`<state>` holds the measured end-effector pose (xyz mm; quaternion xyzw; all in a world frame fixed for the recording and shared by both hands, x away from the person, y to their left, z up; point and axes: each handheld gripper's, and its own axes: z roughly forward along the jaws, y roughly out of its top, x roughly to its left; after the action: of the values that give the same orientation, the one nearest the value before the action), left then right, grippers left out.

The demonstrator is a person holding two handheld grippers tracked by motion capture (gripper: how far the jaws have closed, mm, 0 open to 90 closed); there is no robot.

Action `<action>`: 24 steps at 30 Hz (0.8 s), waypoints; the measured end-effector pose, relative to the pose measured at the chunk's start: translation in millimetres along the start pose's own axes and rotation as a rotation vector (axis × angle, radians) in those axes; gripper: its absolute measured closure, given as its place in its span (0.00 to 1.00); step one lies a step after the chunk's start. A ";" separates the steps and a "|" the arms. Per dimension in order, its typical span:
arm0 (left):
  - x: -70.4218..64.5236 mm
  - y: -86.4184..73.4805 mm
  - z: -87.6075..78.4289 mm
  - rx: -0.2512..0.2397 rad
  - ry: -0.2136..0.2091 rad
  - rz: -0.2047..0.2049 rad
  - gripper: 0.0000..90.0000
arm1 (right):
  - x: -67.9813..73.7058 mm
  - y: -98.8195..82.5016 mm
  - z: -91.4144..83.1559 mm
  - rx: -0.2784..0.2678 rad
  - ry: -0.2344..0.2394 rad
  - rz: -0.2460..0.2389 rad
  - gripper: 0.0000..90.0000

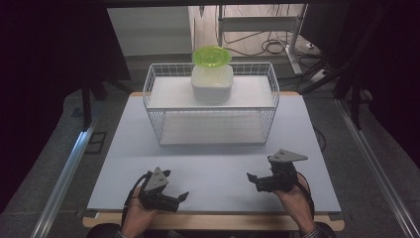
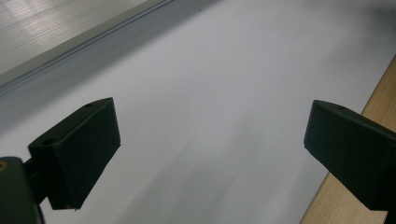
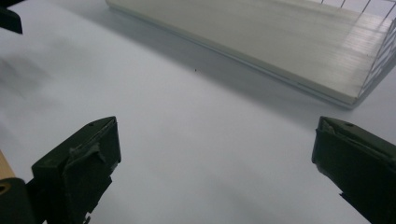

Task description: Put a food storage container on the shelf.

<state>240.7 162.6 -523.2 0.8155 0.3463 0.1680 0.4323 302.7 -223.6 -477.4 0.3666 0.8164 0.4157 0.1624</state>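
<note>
A white wire rack (image 1: 274, 83) with two shelves stands at the back middle of the pale blue table (image 1: 213, 166). On its top shelf sits a whitish square container (image 1: 212, 83) with a round green lid (image 1: 211, 55) on it. My left gripper (image 1: 177, 184) is near the front edge at the left, held in a hand, open and empty. In the left gripper view it (image 2: 210, 135) has only bare table between its jaws. My right gripper (image 1: 253, 182) is at the front right, open and empty. In the right gripper view it (image 3: 215, 154) faces the rack's lower shelf board (image 3: 261, 42).
A wide strip of table lies between the grippers and the rack. The table's wooden edge (image 2: 373, 93) runs just beside the left gripper. A jaw tip of the other gripper (image 3: 9, 18) shows far off in the right gripper view. Metal rails (image 1: 64, 168) flank the table on the floor.
</note>
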 end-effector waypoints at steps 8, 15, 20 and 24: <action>0.1 -0.4 0.9 0.007 -0.003 0.001 0.04 | 0.5 -13.7 -1.0 0.039 -0.035 -0.009 0.00; -1.0 -1.0 3.3 0.022 -0.008 0.006 0.03 | 1.2 -26.0 1.1 0.089 -0.034 -0.006 0.00; -1.1 -1.4 4.2 0.026 -0.009 0.007 0.03 | 3.4 -33.5 2.7 0.118 -0.031 -0.007 0.00; -1.3 -1.5 4.6 0.029 -0.010 0.008 0.03 | 5.1 -38.2 5.3 0.155 -0.026 -0.022 0.00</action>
<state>241.8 159.5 -527.0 0.8239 0.3434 0.1605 0.4213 284.5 -231.6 -510.9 0.3745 0.8479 0.3447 0.1484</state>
